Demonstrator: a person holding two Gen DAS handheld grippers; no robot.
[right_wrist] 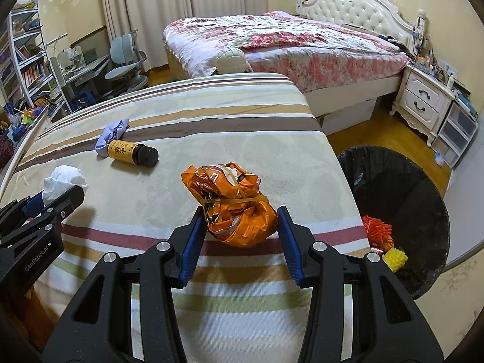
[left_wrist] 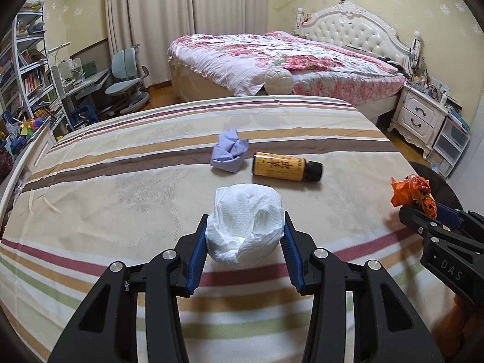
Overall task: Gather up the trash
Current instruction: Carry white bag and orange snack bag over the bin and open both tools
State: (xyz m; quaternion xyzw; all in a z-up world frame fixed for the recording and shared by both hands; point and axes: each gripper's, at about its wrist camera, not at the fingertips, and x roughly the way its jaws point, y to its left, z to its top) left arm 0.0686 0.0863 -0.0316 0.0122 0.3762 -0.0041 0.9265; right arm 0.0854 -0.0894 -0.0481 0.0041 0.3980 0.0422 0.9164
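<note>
With both loads pinched, left to right: left claw (left_wrist: 245,236) clamped on white tissue wad (left_wrist: 246,227) over striped bed (left_wrist: 121,181); right claw (right_wrist: 240,227) clamped on orange wrapper bundle (right_wrist: 236,211); black-lined trash bin (right_wrist: 423,187) right of bed, nearer right claw.

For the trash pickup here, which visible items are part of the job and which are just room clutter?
Job: white tissue wad in left tongs; orange wrapper ball in right tongs; purple paper; bottle; trash bin.
Lying about: desk chair, nightstand, bookshelf.
</note>
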